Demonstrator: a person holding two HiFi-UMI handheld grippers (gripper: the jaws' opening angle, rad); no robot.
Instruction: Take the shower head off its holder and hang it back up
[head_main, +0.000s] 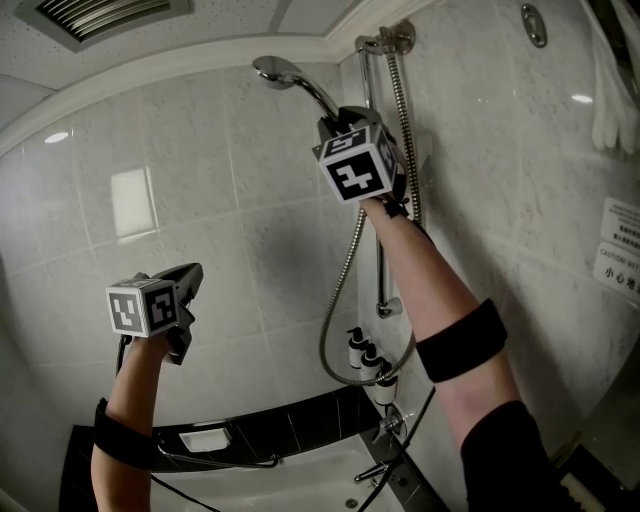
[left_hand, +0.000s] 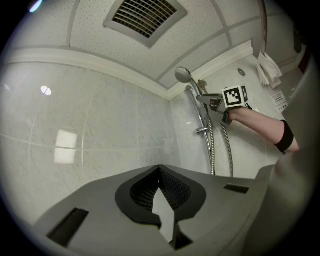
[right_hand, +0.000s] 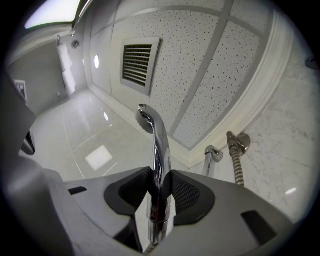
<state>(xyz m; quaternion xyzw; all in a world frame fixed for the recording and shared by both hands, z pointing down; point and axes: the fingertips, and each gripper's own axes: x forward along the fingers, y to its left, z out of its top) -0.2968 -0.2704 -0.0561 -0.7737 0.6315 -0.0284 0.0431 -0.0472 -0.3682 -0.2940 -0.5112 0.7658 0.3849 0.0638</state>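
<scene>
Wall sign (head_main: 622, 240) cropped; txt illegible

Shower head (head_main: 277, 72) up top for me, left of rail (head_main: 381, 275), near ceiling corner. My right gripper (head_main: 335, 118) just below it, fingers (right_hand: 135, 190) either side of handle. Hose (head_main: 345, 268) loops down beside rail. Bottles (head_main: 365, 355) at loop's bottom, above tub ledge (head_main: 300, 425). My left gripper (head_main: 192, 282) low left, well apart. Vent (head_main: 100, 15) overhead left.

Dim, greyish light, bright reflections on wall tiles (head_main: 130, 205), fisheye-bent edges
</scene>
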